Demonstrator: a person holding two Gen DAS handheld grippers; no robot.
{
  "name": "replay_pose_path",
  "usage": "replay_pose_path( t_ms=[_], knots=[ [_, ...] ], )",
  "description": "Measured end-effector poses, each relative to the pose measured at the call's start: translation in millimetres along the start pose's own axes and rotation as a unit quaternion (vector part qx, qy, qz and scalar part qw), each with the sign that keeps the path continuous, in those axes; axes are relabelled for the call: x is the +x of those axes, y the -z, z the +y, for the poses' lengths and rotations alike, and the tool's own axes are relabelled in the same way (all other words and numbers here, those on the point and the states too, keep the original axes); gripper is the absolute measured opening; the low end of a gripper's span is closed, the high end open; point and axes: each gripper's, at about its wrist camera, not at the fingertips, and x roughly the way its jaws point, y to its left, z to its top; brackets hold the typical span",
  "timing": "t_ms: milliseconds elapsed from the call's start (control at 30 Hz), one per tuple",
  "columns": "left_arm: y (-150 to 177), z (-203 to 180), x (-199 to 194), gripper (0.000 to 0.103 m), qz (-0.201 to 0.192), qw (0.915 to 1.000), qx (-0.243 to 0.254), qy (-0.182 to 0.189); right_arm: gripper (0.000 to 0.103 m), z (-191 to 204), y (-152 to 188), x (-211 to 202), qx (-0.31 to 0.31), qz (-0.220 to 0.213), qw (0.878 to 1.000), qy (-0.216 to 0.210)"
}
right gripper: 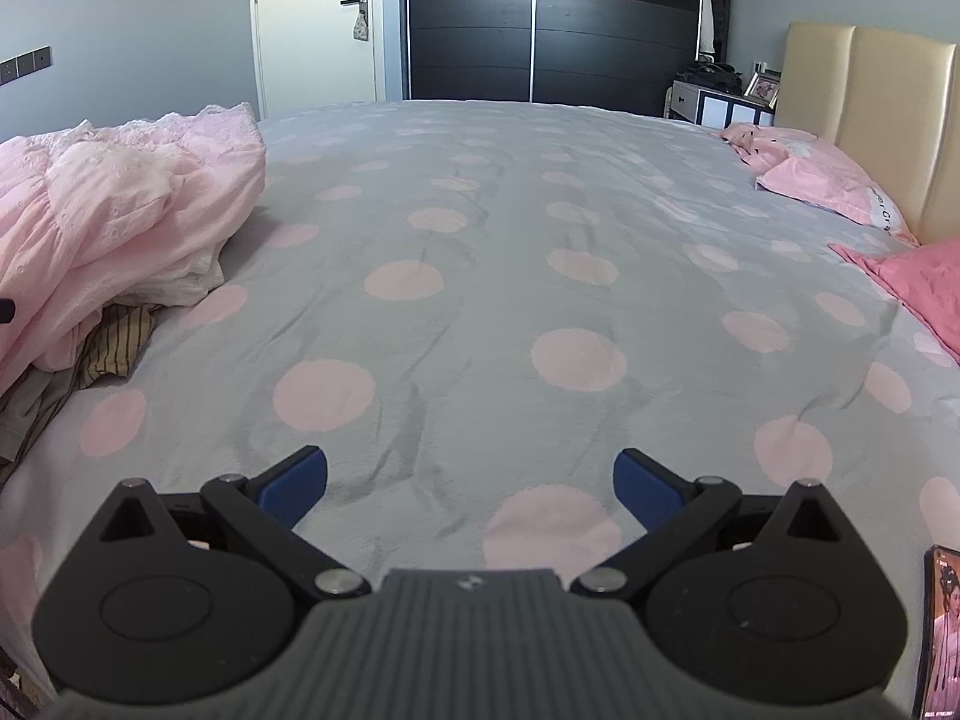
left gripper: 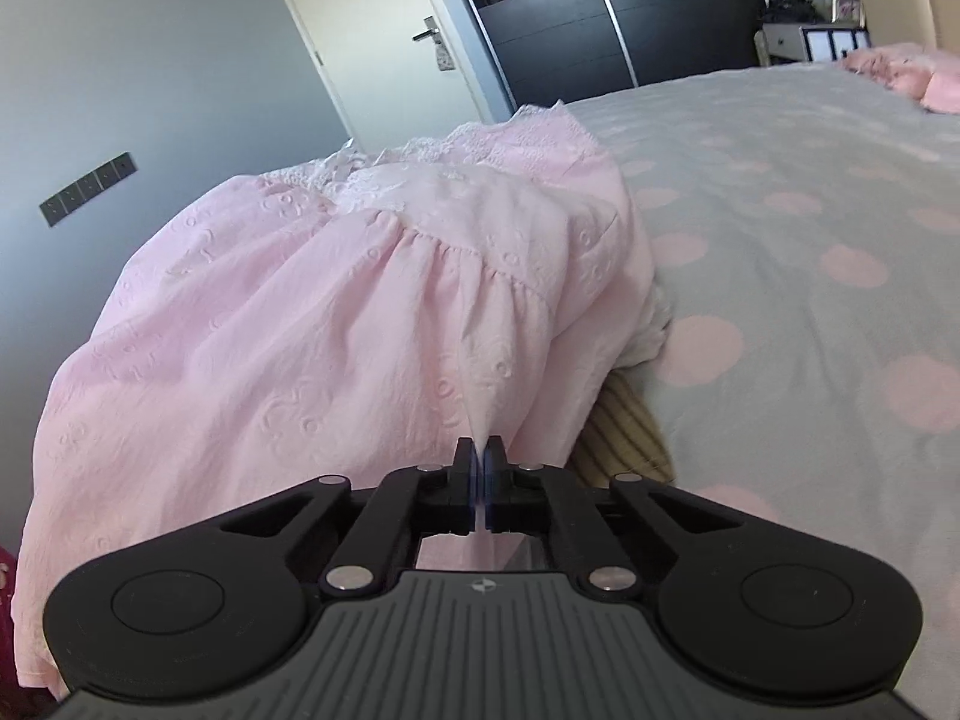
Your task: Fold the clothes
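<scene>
The thin pinch of cloth could slip free of the left gripper, or the striped garment beneath could drag along, since the pink dress lies bunched on a pile. That gripper is clamped on a fold of the dress directly ahead. The right gripper hangs spread wide, holding nothing, over bare bed, the pile off to its left.

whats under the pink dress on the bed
Under the pink dress a white garment and striped fabric poke out at its edge; whatever else lies beneath is covered.
</scene>
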Motion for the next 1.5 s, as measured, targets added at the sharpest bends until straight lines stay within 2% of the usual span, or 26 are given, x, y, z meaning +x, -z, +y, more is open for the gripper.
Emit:
replay_pose_path(
  t_ms=[167,333,433,533,667,800,867,1000,1067,1100,1133,1167,1200,1300,1367,1433,1500],
  knots=[
    [-6.6,-1.0,-23.8,0.000,-0.022,0.9992,0.005,0.032,0.102,1.0,-1.8,-10.5,-0.002,-0.014,1.000,-0.003],
    [-10.8,-15.5,-56.6,0.000,-0.047,0.9954,0.031,0.078,0.102,2.6,-1.6,-21.7,-0.004,-0.022,1.000,-0.010],
    [-11.9,-19.3,-71.3,0.000,-0.046,0.9910,0.025,0.124,0.102,3.7,-0.2,-29.0,-0.008,-0.026,0.999,-0.017],
    [-9.8,-33.7,-89.0,0.000,-0.046,0.9833,0.047,0.169,0.102,3.1,-0.4,-34.9,-0.007,-0.027,0.999,-0.022],
    [-1.3,-58.6,-114.4,0.000,-0.031,0.9649,0.063,0.253,0.102,-1.2,-2.4,-42.6,0.001,-0.025,0.999,-0.024],
    [12.2,-83.2,-136.4,0.000,0.000,0.9377,0.071,0.340,0.102,-5.9,-4.3,-46.5,0.009,-0.001,0.999,-0.033],
    [20.5,-94.7,-146.1,0.000,0.020,0.9227,0.076,0.377,0.102,-4.5,-2.7,-46.7,0.015,0.012,0.999,-0.050],
    [36.7,-111.4,-161.2,0.000,0.054,0.8950,0.093,0.433,0.102,-0.7,1.2,-46.9,0.024,0.037,0.995,-0.089],
    [41.7,-115.1,-162.1,0.000,0.071,0.8849,0.099,0.450,0.102,1.3,3.1,-46.9,0.029,0.050,0.993,-0.108],
    [44.2,-117.6,-161.3,0.000,0.077,0.8827,0.105,0.452,0.101,2.2,4.1,-47.0,0.031,0.056,0.991,-0.117],
    [46.5,-120.3,-159.9,0.000,0.083,0.8813,0.112,0.452,0.097,3.2,5.1,-47.0,0.034,0.062,0.989,-0.127],
    [48.5,-122.8,-157.0,0.000,0.091,0.8819,0.117,0.448,0.090,6.1,7.0,-45.7,0.037,0.071,0.987,-0.137],
    [50.0,-123.8,-153.8,0.000,0.099,0.8838,0.117,0.442,0.088,9.6,9.2,-43.9,0.039,0.082,0.985,-0.148],
    [49.9,-121.8,-145.4,0.000,0.110,0.8942,0.117,0.418,0.083,21.2,16.3,-40.9,0.028,0.099,0.981,-0.166],
    [49.0,-118.6,-142.1,0.010,0.115,0.9009,0.126,0.399,0.080,29.0,21.1,-39.0,0.020,0.109,0.978,-0.177],
    [49.5,-113.0,-139.2,0.027,0.118,0.9081,0.132,0.380,0.076,33.3,23.2,-38.3,0.017,0.117,0.977,-0.180],
    [49.5,-106.8,-134.4,0.036,0.122,0.9161,0.128,0.360,0.076,35.1,25.5,-37.3,0.017,0.124,0.975,-0.182]
  ],
)
